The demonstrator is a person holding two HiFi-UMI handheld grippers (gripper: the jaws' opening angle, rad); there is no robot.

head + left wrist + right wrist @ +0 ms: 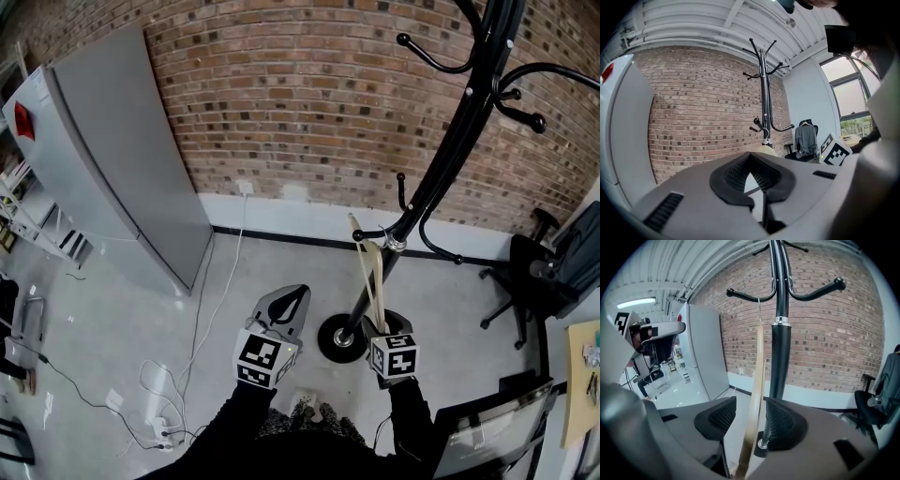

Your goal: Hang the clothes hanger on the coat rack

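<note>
The black coat rack (452,150) stands by the brick wall. A pale wooden clothes hanger (368,270) hangs edge-on from one of its low hooks, its wire hook (759,310) over the curved arm. My right gripper (374,324) is at the hanger's lower end. In the right gripper view the hanger (756,380) runs down between the jaws of my right gripper (751,417), which stand open, the pads apart from the wood. My left gripper (294,298) floats to the left of the rack's base, shut and empty. In the left gripper view, the jaws of my left gripper (758,187) meet, with the rack (764,93) beyond.
A tall grey cabinet (112,159) stands at the left against the brick wall. White cables and a power strip (173,427) lie on the floor at the lower left. An office chair (525,281) and a desk with a monitor (487,431) are at the right. The rack's round base (342,339) sits right in front of me.
</note>
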